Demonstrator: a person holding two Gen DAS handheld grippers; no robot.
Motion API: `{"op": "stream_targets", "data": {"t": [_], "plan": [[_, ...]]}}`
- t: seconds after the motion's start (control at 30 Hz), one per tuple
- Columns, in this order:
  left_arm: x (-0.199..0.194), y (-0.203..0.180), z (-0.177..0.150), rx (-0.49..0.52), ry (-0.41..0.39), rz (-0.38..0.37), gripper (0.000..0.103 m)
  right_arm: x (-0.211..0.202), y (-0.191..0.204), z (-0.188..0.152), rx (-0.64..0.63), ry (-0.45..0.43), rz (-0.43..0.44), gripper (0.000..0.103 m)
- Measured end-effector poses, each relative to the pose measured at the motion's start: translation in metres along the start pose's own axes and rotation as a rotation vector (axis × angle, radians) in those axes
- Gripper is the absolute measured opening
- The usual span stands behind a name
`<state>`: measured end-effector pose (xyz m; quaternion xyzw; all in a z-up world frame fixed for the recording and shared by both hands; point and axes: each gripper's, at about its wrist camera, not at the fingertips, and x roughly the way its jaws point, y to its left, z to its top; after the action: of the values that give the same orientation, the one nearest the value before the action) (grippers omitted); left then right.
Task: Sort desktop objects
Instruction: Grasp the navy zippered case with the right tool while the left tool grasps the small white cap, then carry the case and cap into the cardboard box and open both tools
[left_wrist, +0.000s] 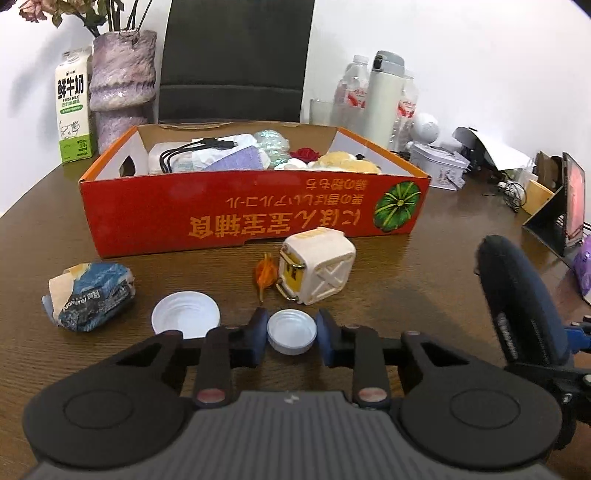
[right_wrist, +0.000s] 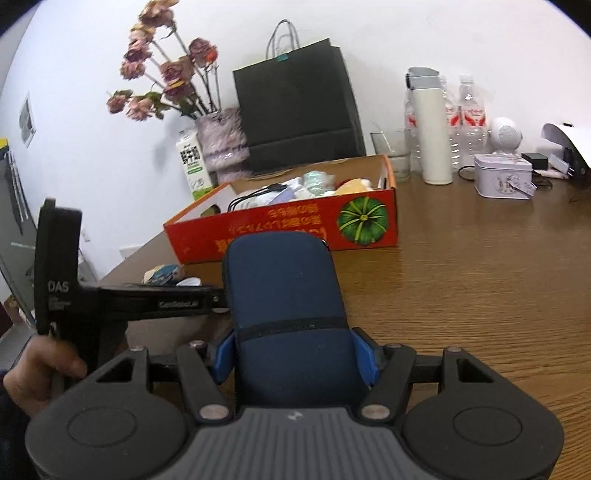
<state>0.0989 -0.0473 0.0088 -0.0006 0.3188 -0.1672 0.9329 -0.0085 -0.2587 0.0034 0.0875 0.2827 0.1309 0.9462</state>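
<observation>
Lid (left_wrist: 292, 336), small and white, sits between the pads of the left gripper (left_wrist: 292, 334), clamped or very nearly so, low on the surface (left_wrist: 424, 266) in front of the red box (left_wrist: 255, 218). It lies flat w/ hollow side up; it's round, so no long axis. Right gripper (right_wrist: 297, 354) is clamped on a dark blue case (right_wrist: 286, 295), long axis running fwd along the fingers, far end toward the box. To do this well: squeeze lid across its rim, keep it level, lift straight up, clear the box wall before release. Same for the case; probably drop it flat among the stuff inside.
</observation>
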Motion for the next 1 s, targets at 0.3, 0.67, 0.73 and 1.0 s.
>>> {"op": "stream_targets", "data": {"t": [0.3, 0.67, 0.73, 1.0], "plan": [[-0.062, -0.001, -0.036, -0.150, -0.020, -0.131, 0.029, -0.021, 0.019, -0.017, -0.004, 0.016, -0.050, 0.063], [-0.151, 0.017, -0.061, -0.226, -0.113, -0.068, 0.029, -0.059, 0.063, -0.031, -0.019, 0.005, -0.001, 0.063], [-0.163, 0.017, -0.061, -0.219, -0.137, -0.065, 0.029, -0.067, 0.071, -0.029, -0.035, -0.015, 0.007, 0.063], [-0.174, 0.011, -0.064, -0.182, -0.160, -0.043, 0.029, -0.070, 0.085, -0.029, -0.056, -0.012, -0.038, 0.063]]}}
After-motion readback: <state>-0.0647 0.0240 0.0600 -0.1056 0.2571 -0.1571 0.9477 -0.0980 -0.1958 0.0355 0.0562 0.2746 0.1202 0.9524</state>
